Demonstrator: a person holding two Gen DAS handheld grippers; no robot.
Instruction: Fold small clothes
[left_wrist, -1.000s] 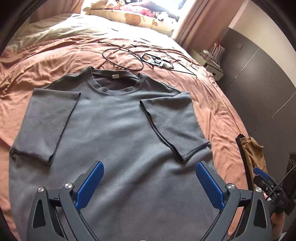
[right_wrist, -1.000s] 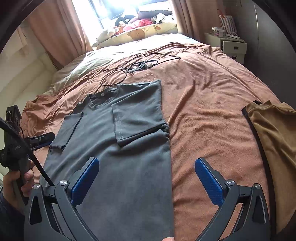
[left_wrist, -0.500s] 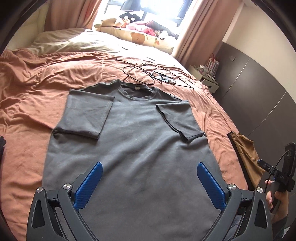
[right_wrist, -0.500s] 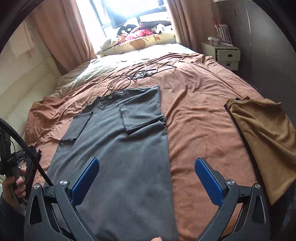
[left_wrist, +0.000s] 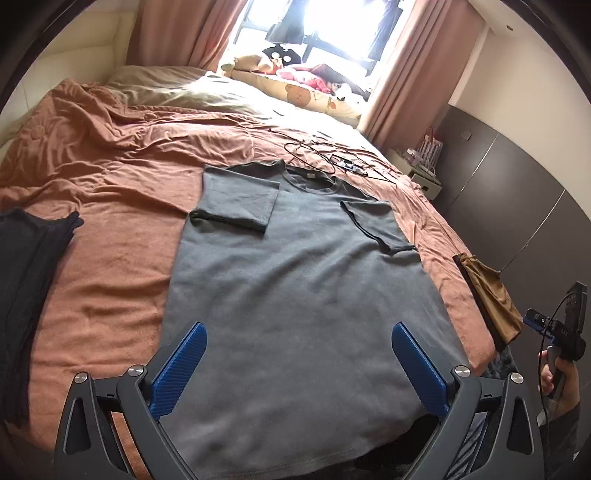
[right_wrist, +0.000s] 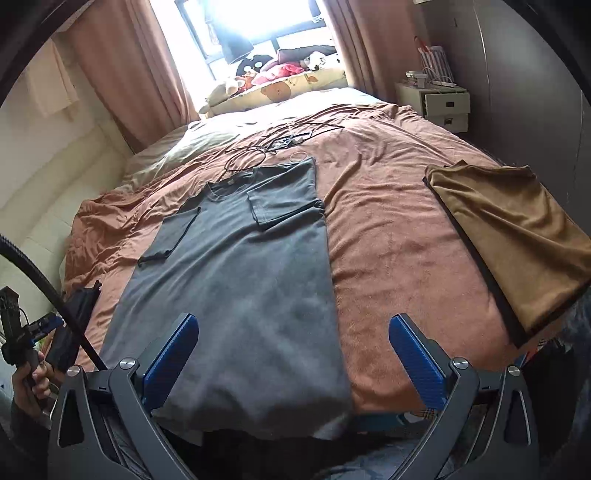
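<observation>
A grey T-shirt (left_wrist: 295, 288) lies flat on the bed, collar away from me, both sleeves folded inward onto the body. Its hem hangs over the near bed edge. It also shows in the right wrist view (right_wrist: 240, 277). My left gripper (left_wrist: 297, 332) is open and empty, held above the lower part of the shirt. My right gripper (right_wrist: 293, 325) is open and empty, above the shirt's right hem corner and the blanket. Each gripper shows small in the other's view: the right one (left_wrist: 554, 328) and the left one (right_wrist: 26, 332).
The bed has a rust-brown blanket (left_wrist: 110, 206). A brown folded garment (right_wrist: 517, 236) lies at the right edge, a dark garment (left_wrist: 26, 277) at the left. Black cables (right_wrist: 273, 147) lie beyond the collar. A white nightstand (right_wrist: 436, 105) stands at the far right.
Both grippers have pulled back and up from the shirt towards the foot of the bed, so the whole shirt and its hem now show. Both stayed open.
</observation>
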